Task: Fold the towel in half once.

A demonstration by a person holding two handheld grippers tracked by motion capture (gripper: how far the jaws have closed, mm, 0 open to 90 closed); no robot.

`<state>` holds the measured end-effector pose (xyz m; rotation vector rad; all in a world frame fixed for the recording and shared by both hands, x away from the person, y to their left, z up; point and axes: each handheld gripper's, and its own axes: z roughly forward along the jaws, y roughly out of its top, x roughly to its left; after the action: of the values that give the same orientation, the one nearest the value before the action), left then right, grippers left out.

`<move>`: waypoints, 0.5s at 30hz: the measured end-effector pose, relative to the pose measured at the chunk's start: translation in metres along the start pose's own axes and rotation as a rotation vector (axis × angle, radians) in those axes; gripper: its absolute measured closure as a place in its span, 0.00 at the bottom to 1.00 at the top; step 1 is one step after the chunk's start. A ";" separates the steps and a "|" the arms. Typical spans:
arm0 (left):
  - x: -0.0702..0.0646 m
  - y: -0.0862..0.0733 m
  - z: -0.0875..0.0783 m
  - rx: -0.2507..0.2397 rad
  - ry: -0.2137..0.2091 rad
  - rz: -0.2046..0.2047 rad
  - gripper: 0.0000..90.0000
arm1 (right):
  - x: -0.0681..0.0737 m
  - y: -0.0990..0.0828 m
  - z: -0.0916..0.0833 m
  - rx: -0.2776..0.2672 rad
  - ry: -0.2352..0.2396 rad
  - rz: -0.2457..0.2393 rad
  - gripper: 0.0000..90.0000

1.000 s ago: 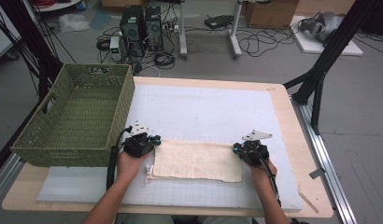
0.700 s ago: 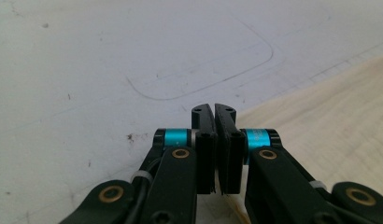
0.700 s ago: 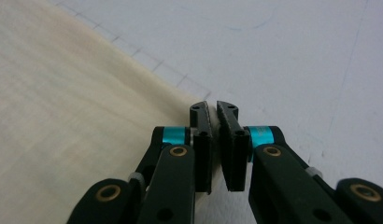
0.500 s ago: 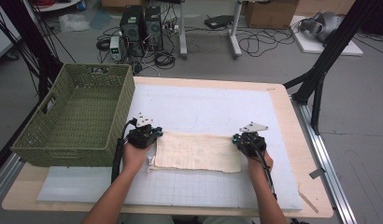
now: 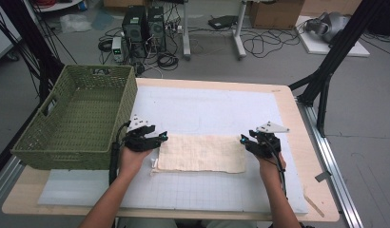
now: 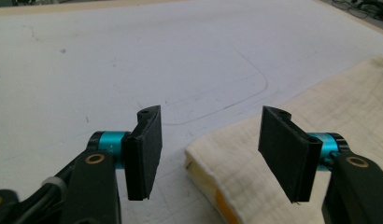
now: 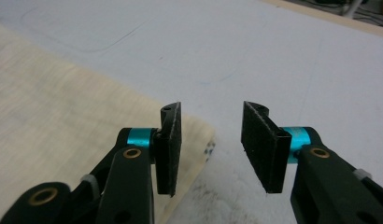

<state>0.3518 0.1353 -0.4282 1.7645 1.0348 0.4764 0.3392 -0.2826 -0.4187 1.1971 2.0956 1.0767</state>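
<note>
Cloth (image 5: 201,153) lies folded flat on the white mat (image 5: 207,109) at the near middle of your table (image 5: 297,142), its long edges running left to right. Your left gripper (image 5: 160,137) sits at its left end, jaws just opened and standing apart, the folded corner low between them with neither pad pressing it. Your right gripper (image 5: 243,141) is at the right end, jaws also just opened, the cloth's corner below the left jaw, unheld. Green basket (image 5: 79,118) stands left of your left hand (image 5: 129,159).

High view overhead – claw views close, sharing cloth (image 5: 201,153).
</note>
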 end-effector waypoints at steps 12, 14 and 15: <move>-0.005 -0.008 -0.017 -0.035 -0.046 0.014 0.37 | 0.006 -0.026 0.006 0.113 -0.127 -0.107 0.65; -0.006 -0.009 -0.017 -0.035 -0.058 0.018 0.36 | 0.000 -0.027 0.006 0.103 -0.125 -0.051 0.64; -0.006 -0.009 -0.018 -0.040 -0.067 0.020 0.36 | -0.002 -0.027 0.005 0.091 -0.127 -0.042 0.63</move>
<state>0.3320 0.1416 -0.4277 1.7453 0.9559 0.4448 0.3303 -0.2905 -0.4438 1.2253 2.0809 0.8720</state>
